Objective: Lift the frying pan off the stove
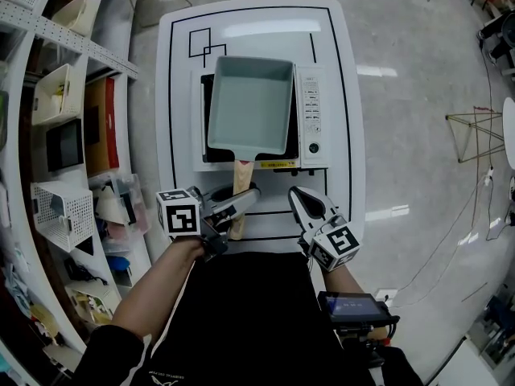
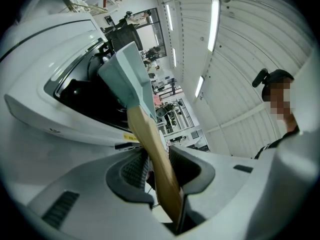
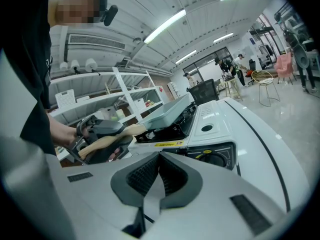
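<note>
Seen from above, a rectangular pan [image 1: 249, 103] sits on a small stove [image 1: 312, 111] in the middle of a white counter [image 1: 181, 71] marked with thin black lines. The pan is pale grey-green, smooth, shallow and straight-walled, with rounded corners. Its long axis runs straight away from the person. A handle [image 1: 241, 185] of light, unpainted wood points back toward them and juts past the stove's front edge over the counter.

The left claw [image 1: 245, 203] comes in from the side and crosses the handle about halfway along. Only the left gripper view shows the grip itself: the two dark, ribbed pads close on either side of the wood, with the handle running up between them to the pan's underside. The pan itself rests on the stove.

The right claw [image 1: 298, 197] sits well apart from the handle, just beside the stove's front right corner. Its own view shows the ribbed pads pressed together in a narrow V with nothing between them.

That right gripper view also gives what the overhead one hides: the stove's front face, with a yellow label and a round black dial [image 3: 212, 156], and the pan side-on, lying level on the black burner top. The stove casing is glossy white. Only the head view takes in the white shelves [image 1: 48, 30] with baskets and boxes along the counter's left.
</note>
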{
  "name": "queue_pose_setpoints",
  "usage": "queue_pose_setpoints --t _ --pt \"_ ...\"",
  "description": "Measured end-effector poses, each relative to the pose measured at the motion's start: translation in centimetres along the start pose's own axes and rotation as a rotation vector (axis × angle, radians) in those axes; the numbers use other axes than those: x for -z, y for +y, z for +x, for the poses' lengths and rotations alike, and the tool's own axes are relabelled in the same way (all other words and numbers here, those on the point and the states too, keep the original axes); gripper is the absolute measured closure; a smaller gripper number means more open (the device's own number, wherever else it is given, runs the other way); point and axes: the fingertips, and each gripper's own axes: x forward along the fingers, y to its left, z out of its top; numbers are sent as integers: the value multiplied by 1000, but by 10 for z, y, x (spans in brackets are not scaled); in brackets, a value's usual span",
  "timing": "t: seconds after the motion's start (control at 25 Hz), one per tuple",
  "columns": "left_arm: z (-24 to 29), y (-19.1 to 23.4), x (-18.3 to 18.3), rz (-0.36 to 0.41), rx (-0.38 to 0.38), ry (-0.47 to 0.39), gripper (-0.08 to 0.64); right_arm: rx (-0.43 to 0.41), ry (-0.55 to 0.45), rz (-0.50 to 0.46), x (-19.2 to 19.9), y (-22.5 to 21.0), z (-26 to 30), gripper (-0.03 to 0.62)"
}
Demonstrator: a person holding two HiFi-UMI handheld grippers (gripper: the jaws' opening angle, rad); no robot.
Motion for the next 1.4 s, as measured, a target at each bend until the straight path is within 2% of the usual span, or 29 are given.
queue_pose_setpoints --t 0.6,1.0,1.4 --pt "2 -20 3 14 58 9 443 14 -16 -15 -1 8 -10 568" --pt "-15 -26 0 23 71 -28 442 12 -25 -47 -3 20 -12 568" --pt "-45 -28 10 35 62 -84 442 -33 -4 -105 -1 45 -6 568"
